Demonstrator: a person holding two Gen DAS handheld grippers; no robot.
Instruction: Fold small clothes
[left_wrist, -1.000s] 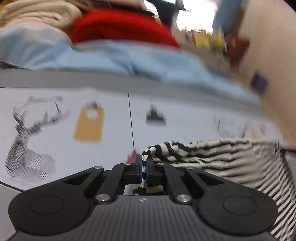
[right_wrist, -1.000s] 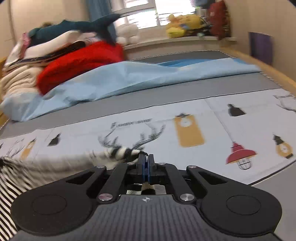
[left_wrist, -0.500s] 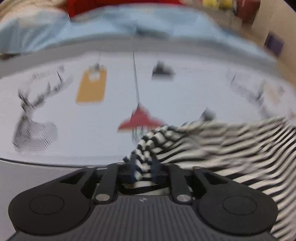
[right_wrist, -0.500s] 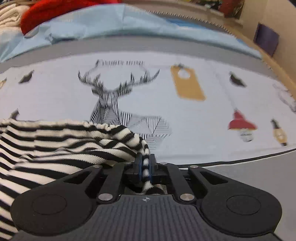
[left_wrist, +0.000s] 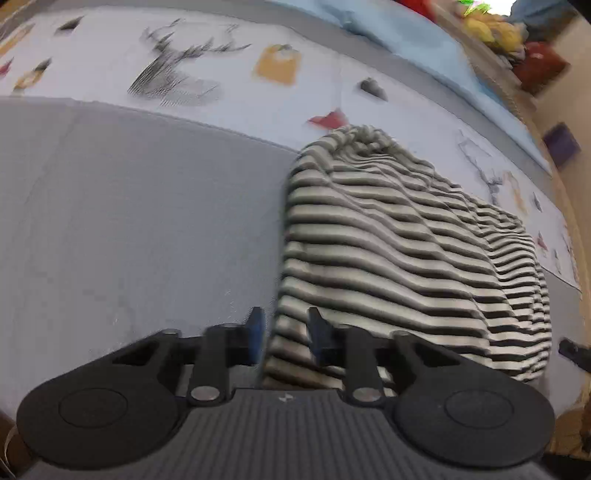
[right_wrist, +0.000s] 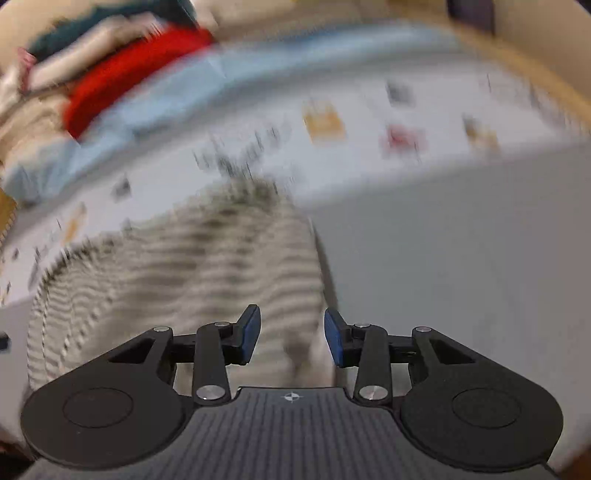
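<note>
A black-and-white striped garment (left_wrist: 399, 251) lies folded over on the grey part of the bed cover, its far end reaching the printed sheet. My left gripper (left_wrist: 286, 334) is open at the garment's near left corner, with the cloth's edge between the spread fingers. In the blurred right wrist view the same garment (right_wrist: 192, 266) lies to the left and ahead. My right gripper (right_wrist: 291, 338) is open over its near right corner. Neither holds the cloth.
The white sheet printed with deer, lamps and tags (left_wrist: 207, 62) runs across the bed beyond the garment. A light blue blanket (right_wrist: 155, 107), a red cloth (right_wrist: 122, 77) and piled bedding lie at the back. Grey cover (left_wrist: 129, 221) lies left of the garment.
Both grippers, shut on the garment's corners before, pulled it toward the near edge, laid it down and opened. The right view is now motion blurred.
</note>
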